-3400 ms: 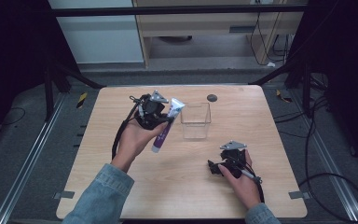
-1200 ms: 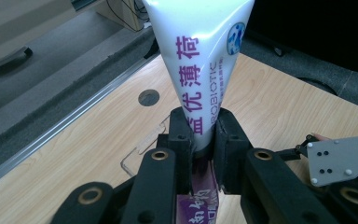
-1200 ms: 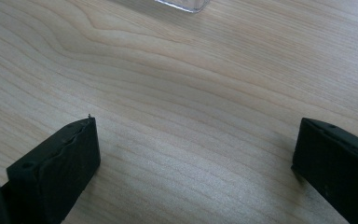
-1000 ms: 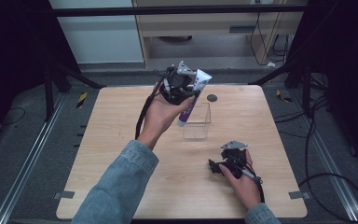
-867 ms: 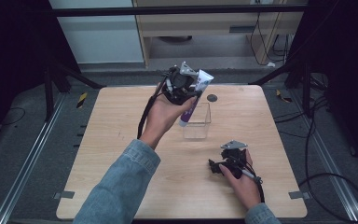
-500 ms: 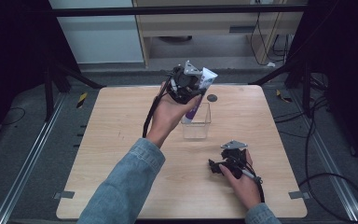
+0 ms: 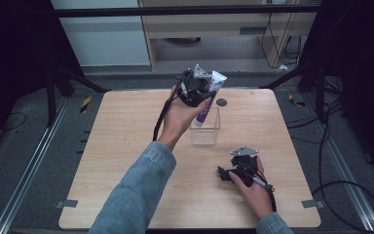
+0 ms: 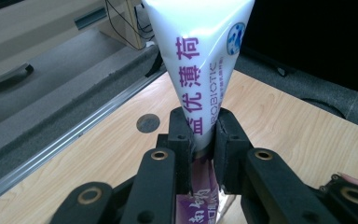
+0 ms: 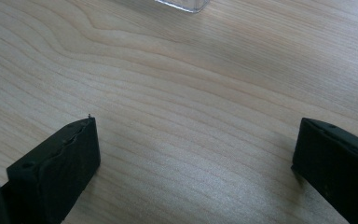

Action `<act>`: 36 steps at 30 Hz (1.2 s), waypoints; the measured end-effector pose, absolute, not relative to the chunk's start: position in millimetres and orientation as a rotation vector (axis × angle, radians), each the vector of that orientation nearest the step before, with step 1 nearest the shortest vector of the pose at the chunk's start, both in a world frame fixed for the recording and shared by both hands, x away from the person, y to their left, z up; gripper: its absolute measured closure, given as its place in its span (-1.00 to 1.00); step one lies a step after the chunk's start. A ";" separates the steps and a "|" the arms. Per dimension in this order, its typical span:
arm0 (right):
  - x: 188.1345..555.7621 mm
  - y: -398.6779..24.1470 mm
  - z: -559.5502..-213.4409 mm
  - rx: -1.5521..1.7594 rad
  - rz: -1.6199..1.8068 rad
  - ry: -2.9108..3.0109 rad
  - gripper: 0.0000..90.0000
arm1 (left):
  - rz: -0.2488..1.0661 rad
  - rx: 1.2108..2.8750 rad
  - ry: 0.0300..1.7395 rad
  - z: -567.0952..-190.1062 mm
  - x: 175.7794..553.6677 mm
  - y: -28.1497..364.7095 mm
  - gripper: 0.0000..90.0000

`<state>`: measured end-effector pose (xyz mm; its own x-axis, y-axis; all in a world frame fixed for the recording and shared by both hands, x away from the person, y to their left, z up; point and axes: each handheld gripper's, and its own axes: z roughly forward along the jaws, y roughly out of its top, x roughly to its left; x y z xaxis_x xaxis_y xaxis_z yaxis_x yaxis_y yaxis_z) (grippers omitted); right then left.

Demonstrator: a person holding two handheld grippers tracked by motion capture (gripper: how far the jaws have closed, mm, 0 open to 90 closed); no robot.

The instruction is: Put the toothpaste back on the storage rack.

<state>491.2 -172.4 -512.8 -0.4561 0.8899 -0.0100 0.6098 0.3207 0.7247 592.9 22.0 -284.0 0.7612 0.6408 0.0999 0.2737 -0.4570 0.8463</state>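
Sleeves point(image 7: 131, 195): blue denim. Grippers, left point(image 7: 193, 89) and right point(image 7: 241, 167): black, grey three-cornered top plates, brass-ringed screw holes, trailing black cables.

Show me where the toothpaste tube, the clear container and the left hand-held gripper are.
toothpaste tube point(image 8: 200, 70), left gripper view, white upper body.
clear container point(image 7: 205, 134), high view, front wall.
left hand-held gripper point(image 8: 204, 140), left gripper view, between its fingertips.

The right gripper point(image 9: 193, 158) hangs low over the pale, wood-grained table top point(image 9: 182, 88), its two black jaws standing wide apart — bare wood between them. At the top edge of the view sits the corner of a clear plastic box point(image 9: 182, 4), well beyond the jaws.
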 end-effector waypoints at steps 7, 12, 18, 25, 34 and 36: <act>491.2 -172.5 -512.7 1.327 0.929 2.184 -0.98 | 0.529 2.038 0.660 -296.8 601.1 15.4 0.74; 491.1 -172.6 -512.6 1.329 0.927 2.185 -0.98 | 0.517 2.034 0.683 -306.0 610.9 16.2 0.74; 491.1 -172.6 -512.6 1.328 0.927 2.185 -0.98 | 0.521 2.008 0.685 -314.8 617.2 21.6 0.75; 491.2 -172.8 -512.8 1.322 0.925 2.186 -0.98 | 0.523 2.011 0.676 -322.0 618.5 28.0 0.74; 491.2 -172.8 -512.7 1.323 0.925 2.187 -0.98 | 0.507 1.993 0.690 -332.9 622.2 29.5 0.75; 491.2 -172.8 -512.7 1.323 0.925 2.187 -0.98 | 0.506 1.993 0.689 -335.8 622.7 29.1 0.75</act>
<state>491.2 -172.8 -512.7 -0.4587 0.8885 -0.0139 0.6086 0.3255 0.7236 622.7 29.1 -335.8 0.7573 0.6490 0.0725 0.2636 -0.4053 0.8753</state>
